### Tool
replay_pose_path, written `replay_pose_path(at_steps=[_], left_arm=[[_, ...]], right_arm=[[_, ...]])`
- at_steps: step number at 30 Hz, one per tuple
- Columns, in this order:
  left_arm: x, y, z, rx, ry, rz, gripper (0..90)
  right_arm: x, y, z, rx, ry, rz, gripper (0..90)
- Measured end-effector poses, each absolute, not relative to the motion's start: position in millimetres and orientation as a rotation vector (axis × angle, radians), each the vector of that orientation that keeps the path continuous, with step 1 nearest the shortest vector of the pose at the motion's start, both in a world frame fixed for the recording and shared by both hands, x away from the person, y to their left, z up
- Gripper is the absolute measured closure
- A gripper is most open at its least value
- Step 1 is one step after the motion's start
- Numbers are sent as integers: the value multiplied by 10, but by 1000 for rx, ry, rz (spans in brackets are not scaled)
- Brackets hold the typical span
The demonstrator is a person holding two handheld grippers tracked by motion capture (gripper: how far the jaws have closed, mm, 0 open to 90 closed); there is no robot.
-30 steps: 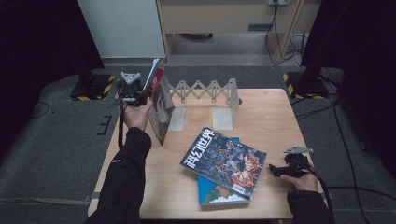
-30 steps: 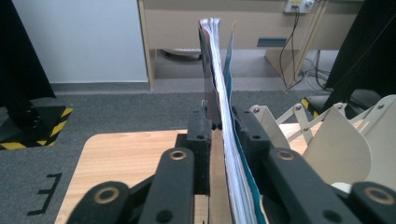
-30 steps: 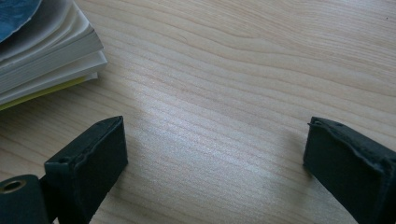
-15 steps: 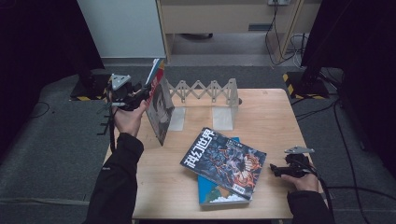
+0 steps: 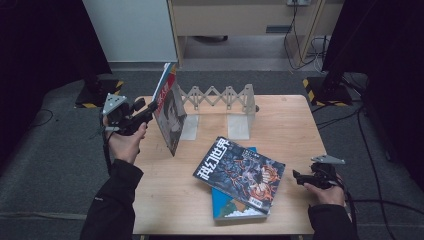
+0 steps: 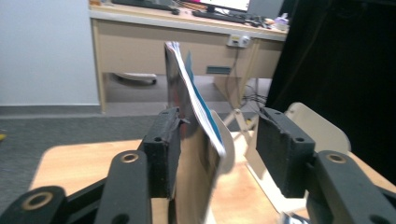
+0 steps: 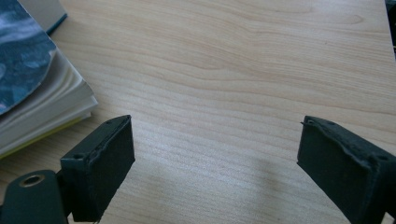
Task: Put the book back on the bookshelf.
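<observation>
High view: three magazines – one upright [image 5: 170, 117], two stacked [image 5: 240, 175]; one rack [image 5: 222, 97].

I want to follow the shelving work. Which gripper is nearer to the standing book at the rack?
Left. The left gripper is right beside the standing book, its jaws just opened with the book's edge between them. The right gripper rests far off, near the table's right edge.

Glossy paper cover on the upright magazine [image 5: 171, 116], pale smooth wood-grain table [image 5: 295, 125], matt grey metal bookend rack [image 5: 220, 100]
</observation>
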State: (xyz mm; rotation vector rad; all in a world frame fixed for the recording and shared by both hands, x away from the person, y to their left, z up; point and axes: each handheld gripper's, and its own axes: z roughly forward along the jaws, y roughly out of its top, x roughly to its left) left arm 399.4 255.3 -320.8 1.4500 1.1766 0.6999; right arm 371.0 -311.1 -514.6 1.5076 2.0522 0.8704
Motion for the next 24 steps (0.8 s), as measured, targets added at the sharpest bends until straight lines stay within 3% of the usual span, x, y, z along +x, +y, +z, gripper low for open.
replay_pose_path(at_steps=[12,24], left_arm=[[3687,2616,-3655,1497,1182,633,382],[3538,2461,-4128,1621,1187,560,300]], right_arm=[[3682,-3103,-5055,1512,2006,917,113],[3645,-3069,-4981,1459,2009,960,193]])
